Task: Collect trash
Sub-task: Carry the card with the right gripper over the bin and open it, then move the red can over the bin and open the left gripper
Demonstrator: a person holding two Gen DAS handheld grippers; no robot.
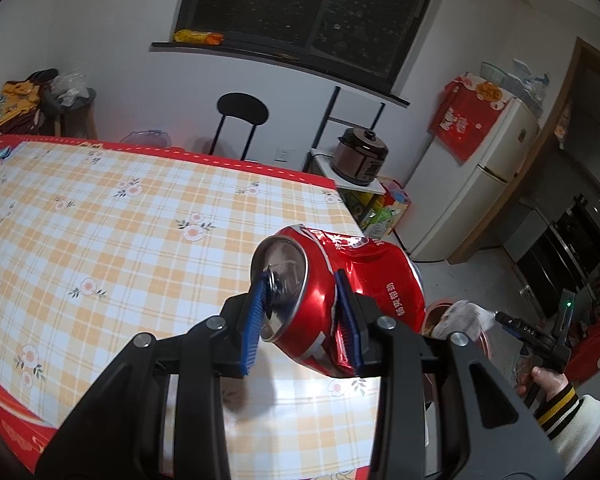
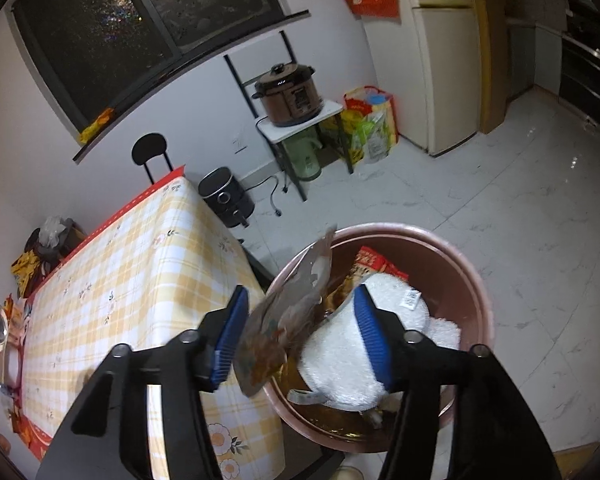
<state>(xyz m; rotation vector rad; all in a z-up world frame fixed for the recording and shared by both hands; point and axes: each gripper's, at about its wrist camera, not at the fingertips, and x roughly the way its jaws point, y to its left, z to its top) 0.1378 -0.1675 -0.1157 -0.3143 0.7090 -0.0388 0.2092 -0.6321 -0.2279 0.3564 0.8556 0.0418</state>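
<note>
We've got the left gripper [image 1: 302, 316] clamped across the crushed can [image 1: 340, 292] at its lid end over the desk's [image 1: 100, 208] right edge — light, thin, slippery, so hold the dented waist; right gripper [image 2: 300, 334] fingers wide open over the bin [image 2: 460, 264], wrapper [image 2: 288, 312] loose between them.

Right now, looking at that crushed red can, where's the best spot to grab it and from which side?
Grip the red can across its dented upper body just below the lid, coming from the lid end. That is how the left gripper holds it now, one finger over the rim, the other in the crease. The can lies tilted, and the crumpled wall probably gives the pads flatter faces than the round rim.
</note>
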